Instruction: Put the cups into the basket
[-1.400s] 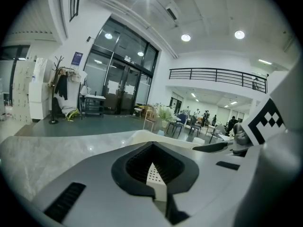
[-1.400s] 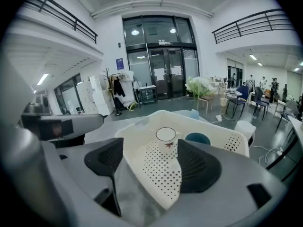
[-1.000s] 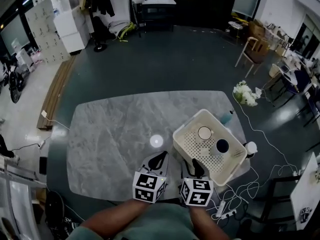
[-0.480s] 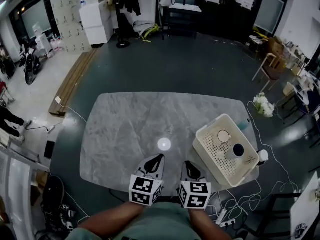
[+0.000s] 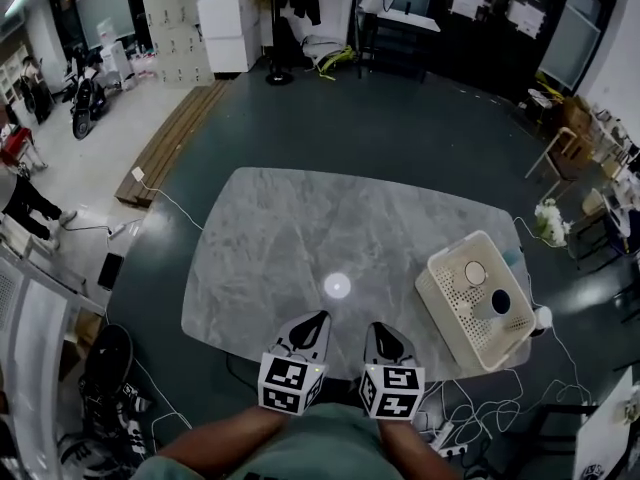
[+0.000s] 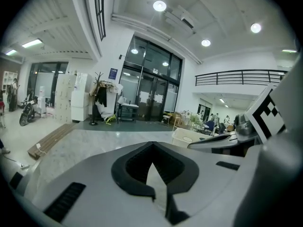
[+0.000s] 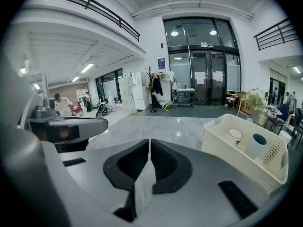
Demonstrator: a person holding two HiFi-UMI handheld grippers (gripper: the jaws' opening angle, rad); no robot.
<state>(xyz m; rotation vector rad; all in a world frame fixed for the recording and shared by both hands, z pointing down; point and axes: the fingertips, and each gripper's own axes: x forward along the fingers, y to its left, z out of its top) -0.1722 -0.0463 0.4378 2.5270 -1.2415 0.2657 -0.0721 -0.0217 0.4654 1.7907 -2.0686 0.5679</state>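
At the near edge of the table [image 5: 290, 238] the left gripper [image 5: 320, 316] has its jaws pressed together on nothing, and just to its right the right gripper [image 5: 378, 327] is likewise closed and empty. The basket [image 5: 446, 313] sits at the table's right edge, ahead and to the right of the jaws and nearer the right gripper, with nothing in between. A white cup [image 5: 475, 273] and a dark blue cup [image 5: 500, 303] stand inside it, so no cup seems left to fetch.
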